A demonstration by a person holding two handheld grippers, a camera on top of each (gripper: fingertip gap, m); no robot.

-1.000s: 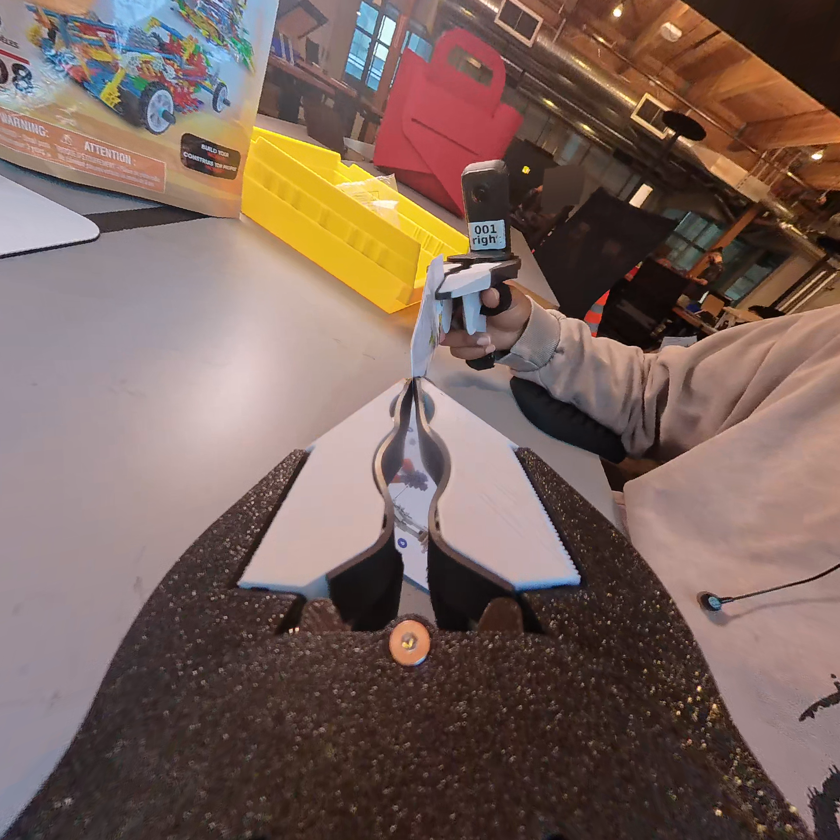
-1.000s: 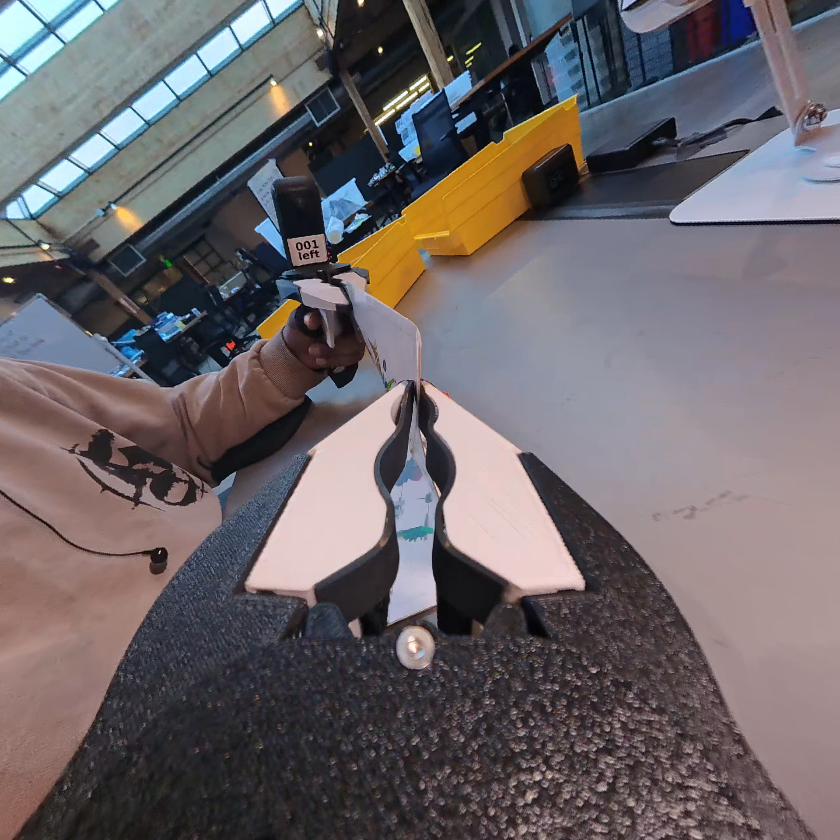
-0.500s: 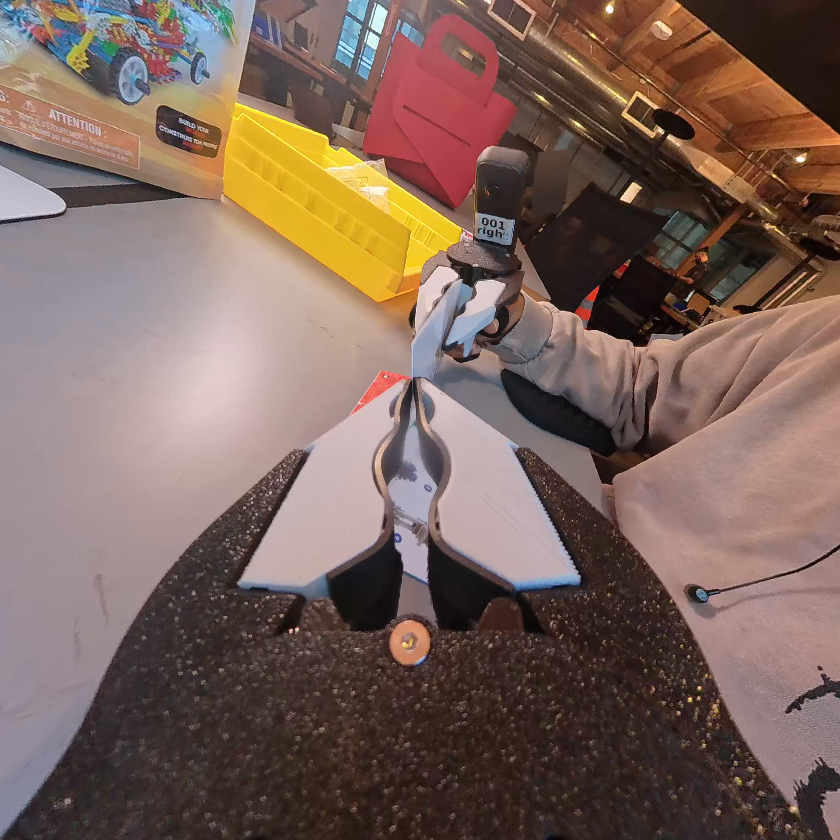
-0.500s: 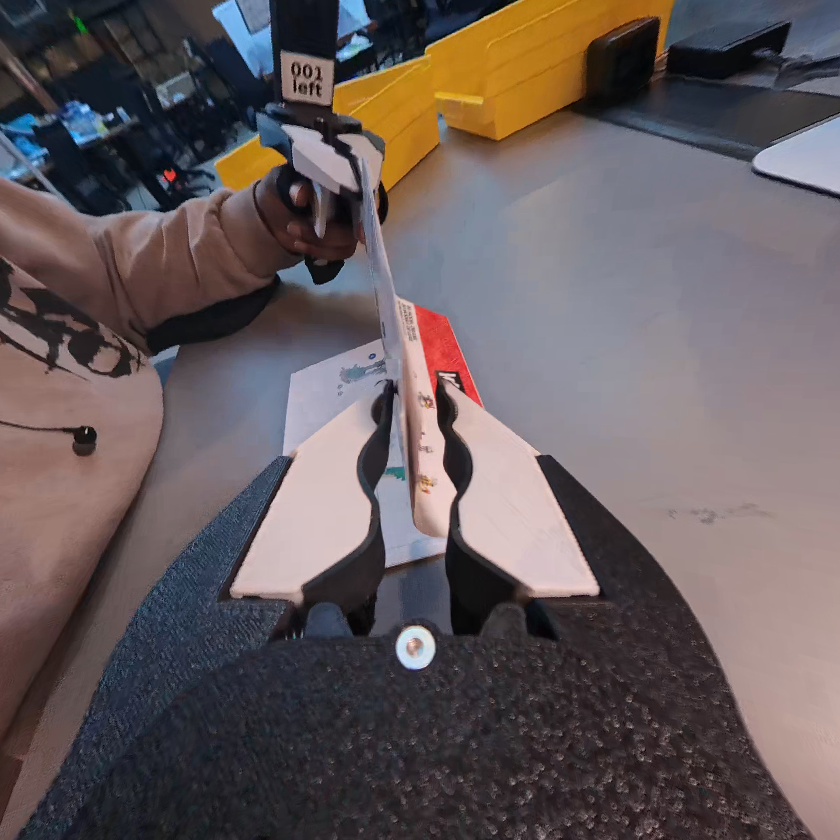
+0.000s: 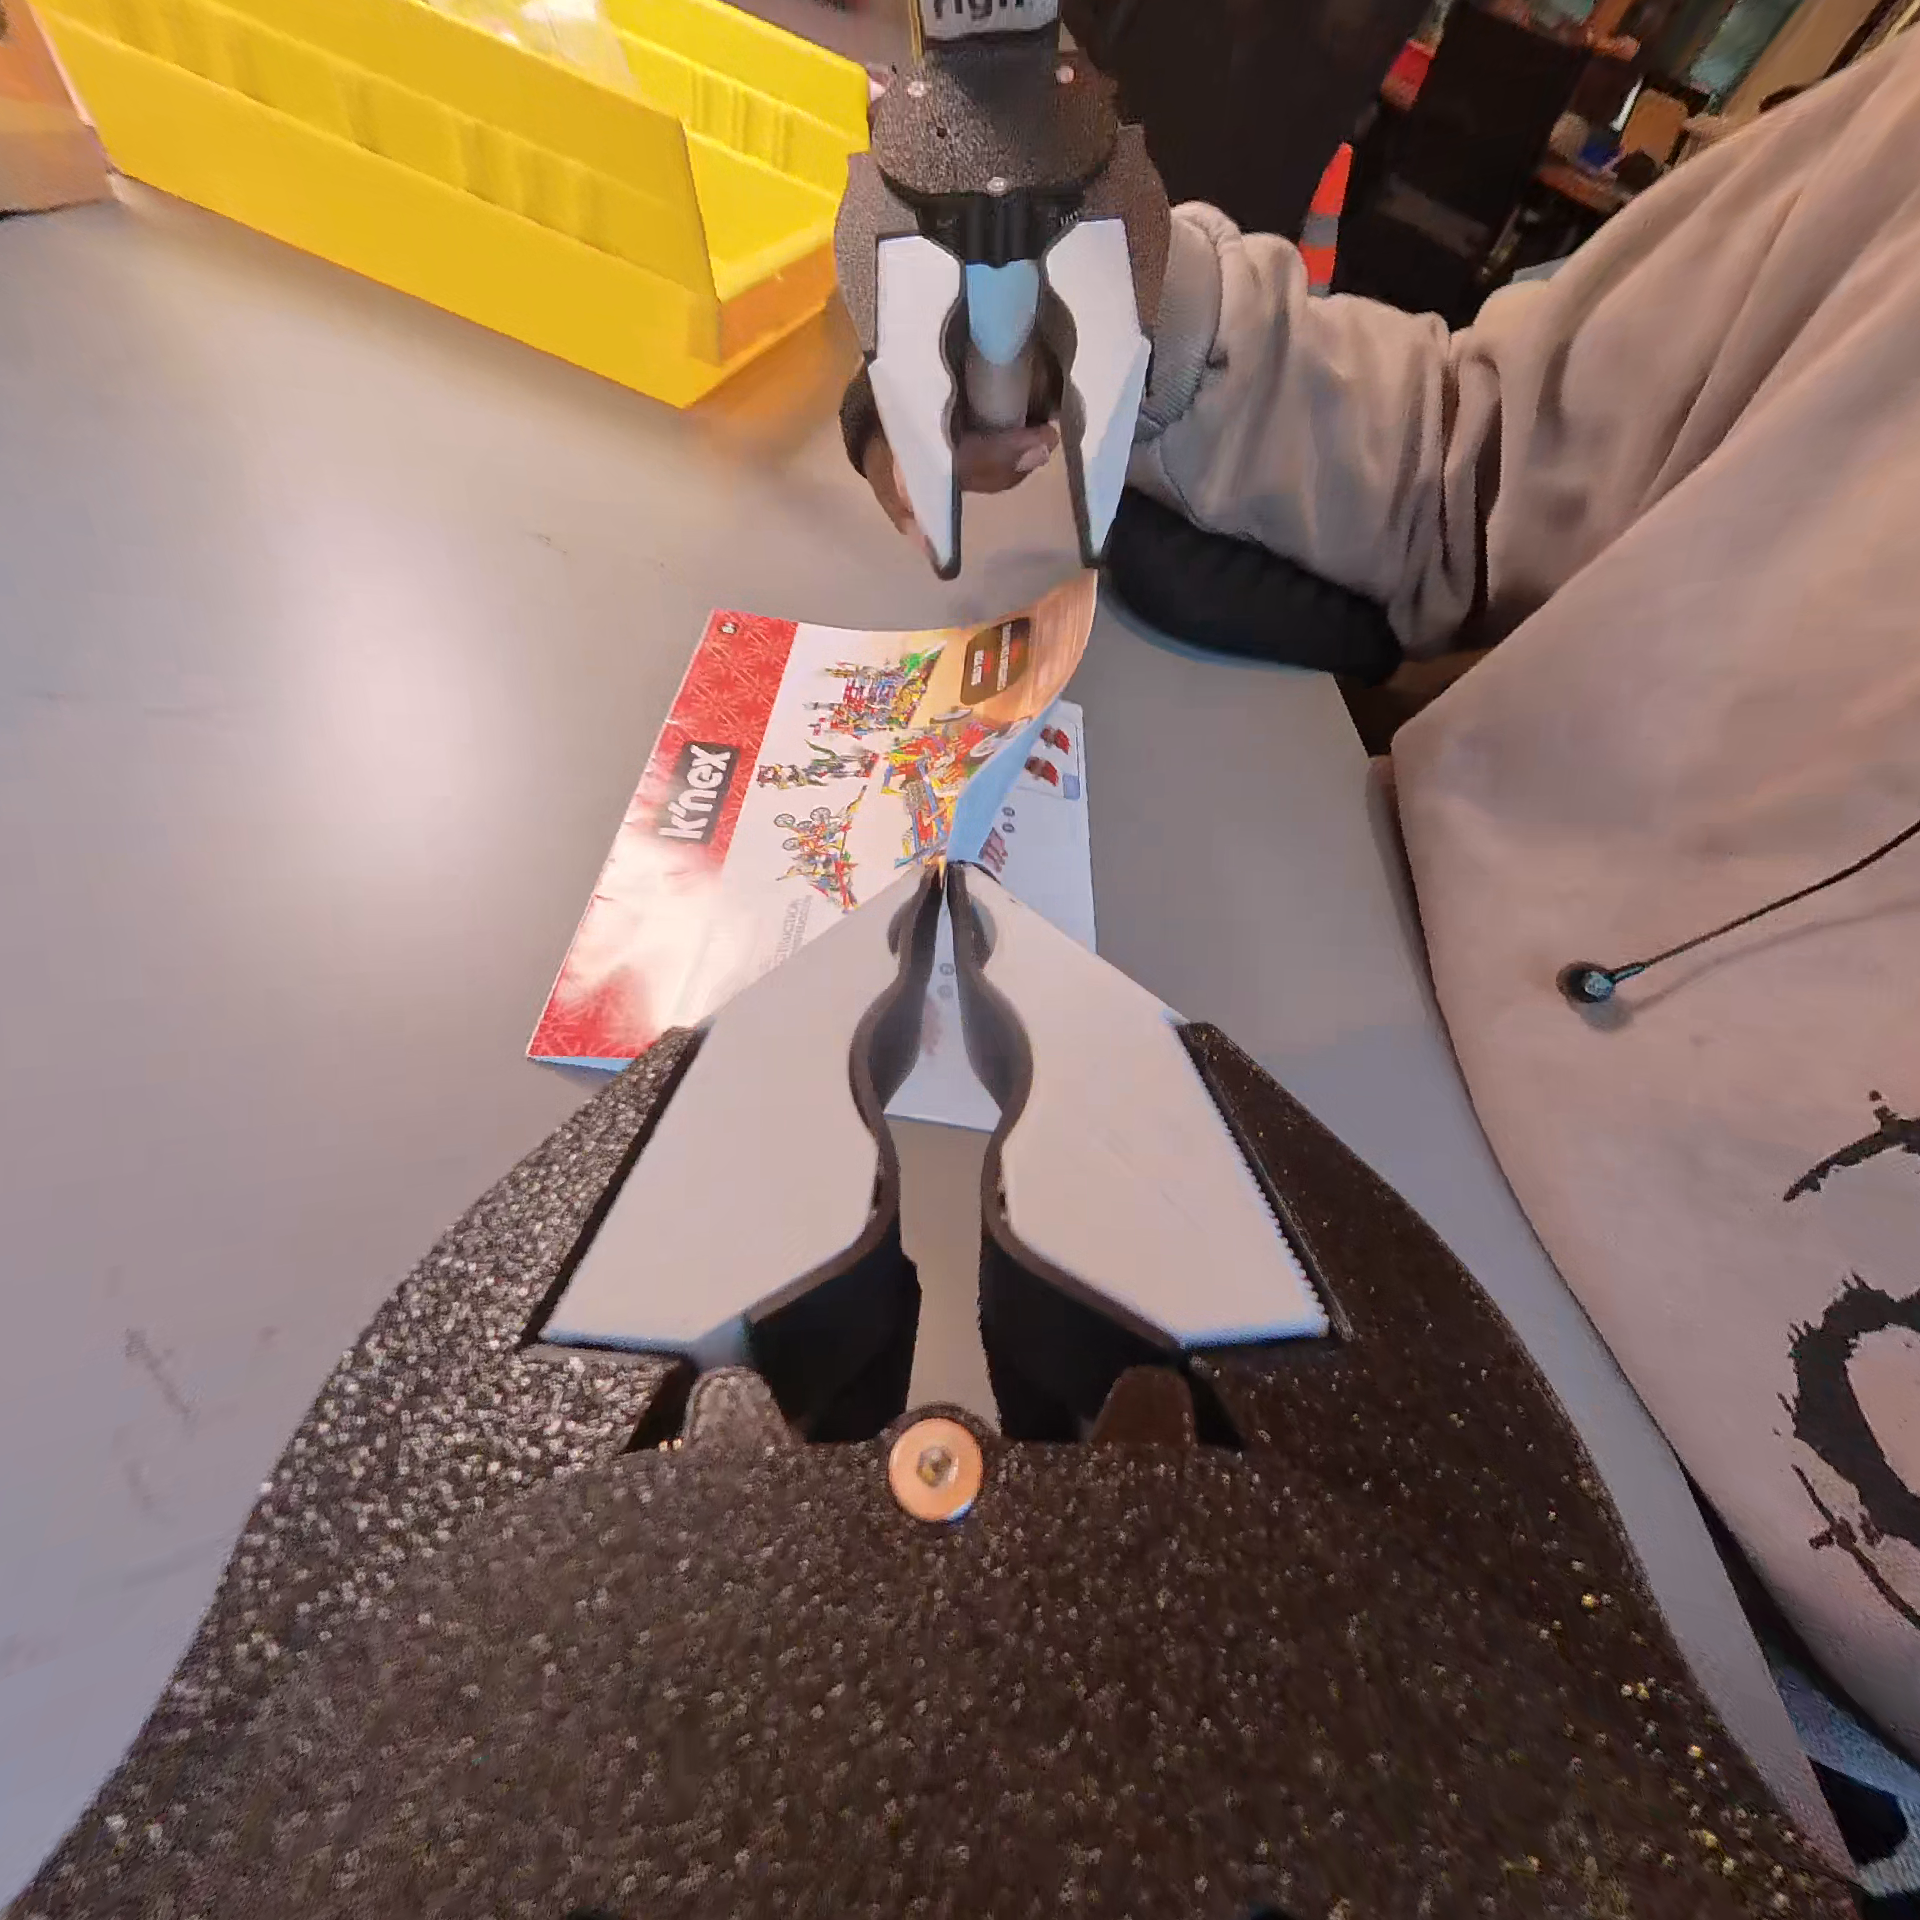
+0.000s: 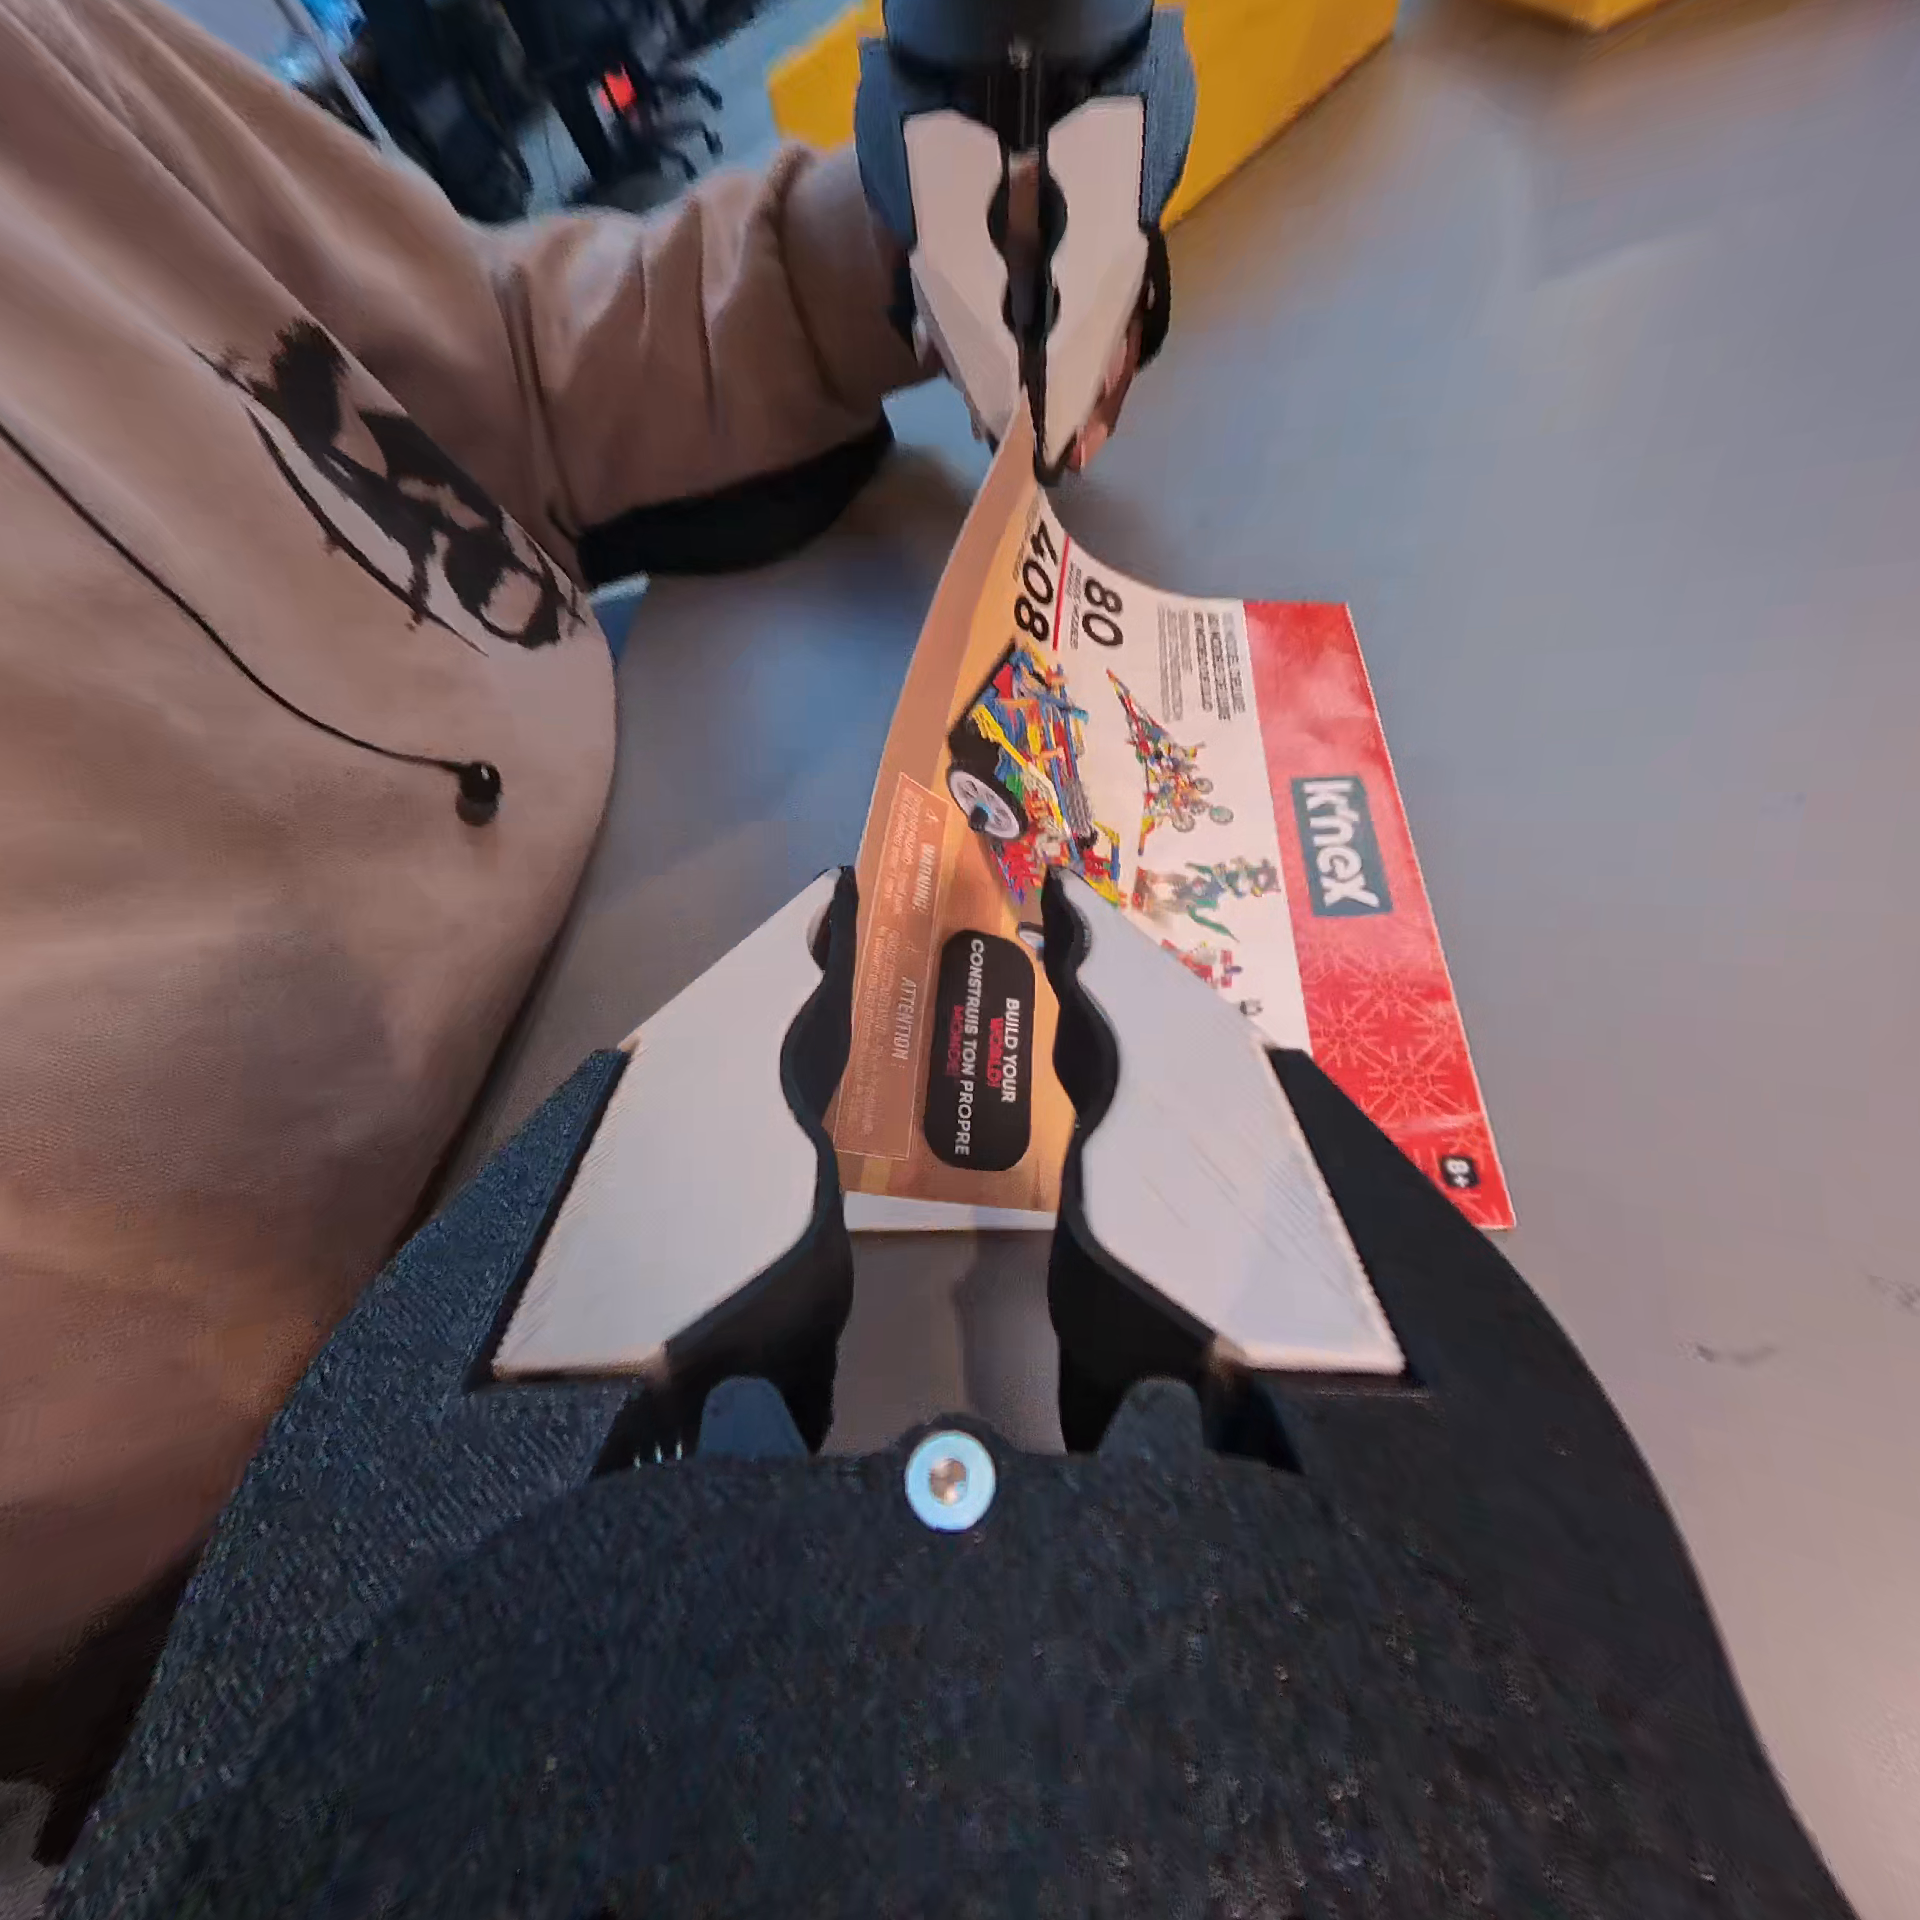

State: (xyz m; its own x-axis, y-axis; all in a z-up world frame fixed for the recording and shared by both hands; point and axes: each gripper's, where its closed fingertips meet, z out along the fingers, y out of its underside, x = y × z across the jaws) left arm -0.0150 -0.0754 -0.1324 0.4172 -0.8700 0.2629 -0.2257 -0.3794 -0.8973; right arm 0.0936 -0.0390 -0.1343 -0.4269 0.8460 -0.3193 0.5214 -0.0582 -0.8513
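Note:
A building-toy instruction booklet (image 5: 769, 790) with a red-edged cover lies on the grey table (image 5: 260, 623). My left gripper (image 5: 945, 878) is shut on the near corner of the cover and holds that corner up, so a white inner page (image 5: 1049, 831) shows beneath. In the right wrist view the cover (image 6: 1164, 769) curls up to the left gripper (image 6: 1039, 457). My right gripper (image 6: 945, 894) is open, with the cover's free edge loose between its fingers. It shows open in the left wrist view (image 5: 1018, 561), just above the cover's far corner.
A yellow bin (image 5: 468, 177) stands on the table behind the right gripper. The person's beige sleeve and torso (image 5: 1662, 520) fill the right side, at the table's edge. Another yellow bin (image 6: 1278, 83) shows behind the left gripper. There is about 12 cm between the tips of the two grippers.
Both grippers have tipped down toward the table and the booklet now lies on it. The right gripper has opened and let go of the booklet. The left gripper still pinches it.

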